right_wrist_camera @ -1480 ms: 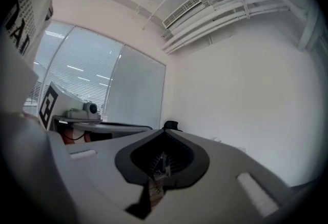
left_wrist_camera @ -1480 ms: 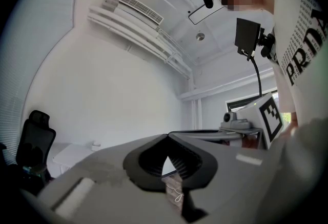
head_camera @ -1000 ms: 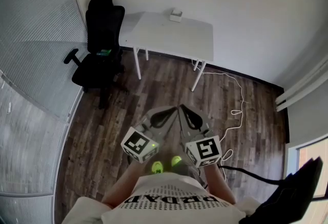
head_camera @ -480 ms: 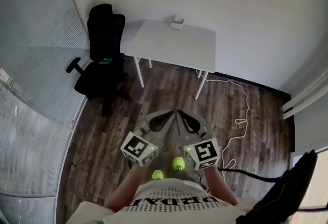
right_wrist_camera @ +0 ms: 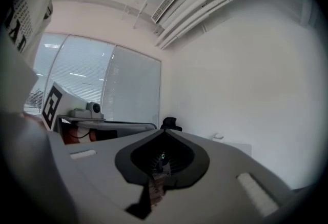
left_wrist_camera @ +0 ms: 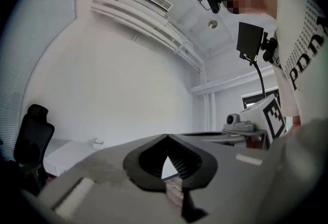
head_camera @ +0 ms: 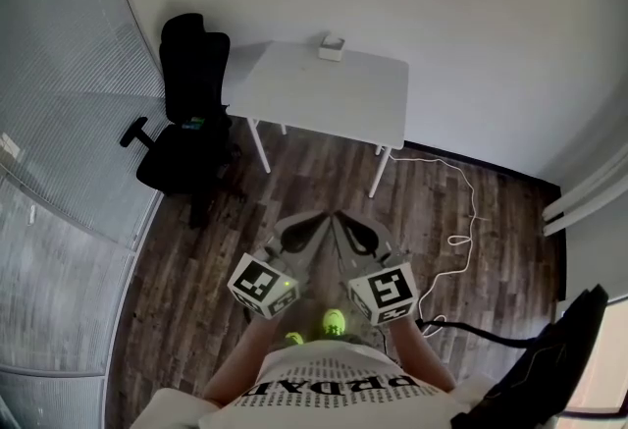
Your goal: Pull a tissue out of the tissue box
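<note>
Wood-plank floor [head_camera: 314, 177] across most of the head view, white wall [head_camera: 442, 25] behind, glass partition w/ blinds [head_camera: 59, 123] on the left. White table [head_camera: 329, 88] against the far wall, w/ a black office chair [head_camera: 191, 108] just beside its left end. Nearer, low in the centre of the frame: left tongs [head_camera: 324, 217] & right tongs [head_camera: 341, 217] side by side, both aimed about level toward the table. Tips nearly touching each other, marker cubes [head_camera: 263, 284] at the rear ends. Left tongs: jaws together, tips meeting, nothing btwn them. Right tongs: jaws together too, nothing clamped. Tissue box [head_camera: 332, 47], small & white, at the back edge of the table, near the wall, approx. mid-length. Well apart from both tongs, ahead of them w/ bare floor btwn. In left gripper view, box on the tabletop, left of the closed tips. In right gripper view, box right of the tips, chair top poking up just above them. Too small to tell whether a tissue sticks out. Thin white cable [head_camera: 459, 211] looped on the floor right of the table.
</note>
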Action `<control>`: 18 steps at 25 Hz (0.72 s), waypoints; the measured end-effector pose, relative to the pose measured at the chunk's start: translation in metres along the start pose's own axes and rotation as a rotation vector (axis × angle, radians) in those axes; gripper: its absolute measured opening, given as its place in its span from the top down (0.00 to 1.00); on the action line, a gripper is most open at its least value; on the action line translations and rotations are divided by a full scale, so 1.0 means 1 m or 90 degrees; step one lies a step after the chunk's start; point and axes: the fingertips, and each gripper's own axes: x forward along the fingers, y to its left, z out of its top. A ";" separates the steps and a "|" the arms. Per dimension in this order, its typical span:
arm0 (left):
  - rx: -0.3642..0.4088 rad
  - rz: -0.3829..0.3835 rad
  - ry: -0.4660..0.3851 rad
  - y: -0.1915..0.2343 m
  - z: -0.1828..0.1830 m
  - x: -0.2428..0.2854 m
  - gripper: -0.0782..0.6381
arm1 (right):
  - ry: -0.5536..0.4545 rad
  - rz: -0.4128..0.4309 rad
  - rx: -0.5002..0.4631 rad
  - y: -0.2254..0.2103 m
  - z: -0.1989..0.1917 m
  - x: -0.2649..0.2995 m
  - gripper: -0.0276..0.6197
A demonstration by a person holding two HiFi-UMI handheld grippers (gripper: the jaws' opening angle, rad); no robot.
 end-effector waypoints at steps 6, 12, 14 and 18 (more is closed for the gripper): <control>0.008 0.018 0.005 0.003 -0.006 0.029 0.90 | -0.001 0.018 0.004 -0.028 -0.006 0.003 0.95; 0.008 0.027 0.008 0.011 -0.003 0.049 0.90 | -0.023 0.032 0.019 -0.049 0.003 0.012 0.95; 0.008 0.031 0.012 0.015 -0.004 0.054 0.90 | -0.024 0.034 0.029 -0.055 0.002 0.015 0.95; 0.007 0.038 0.016 0.028 -0.008 0.061 0.90 | -0.021 0.038 0.037 -0.061 -0.002 0.028 0.95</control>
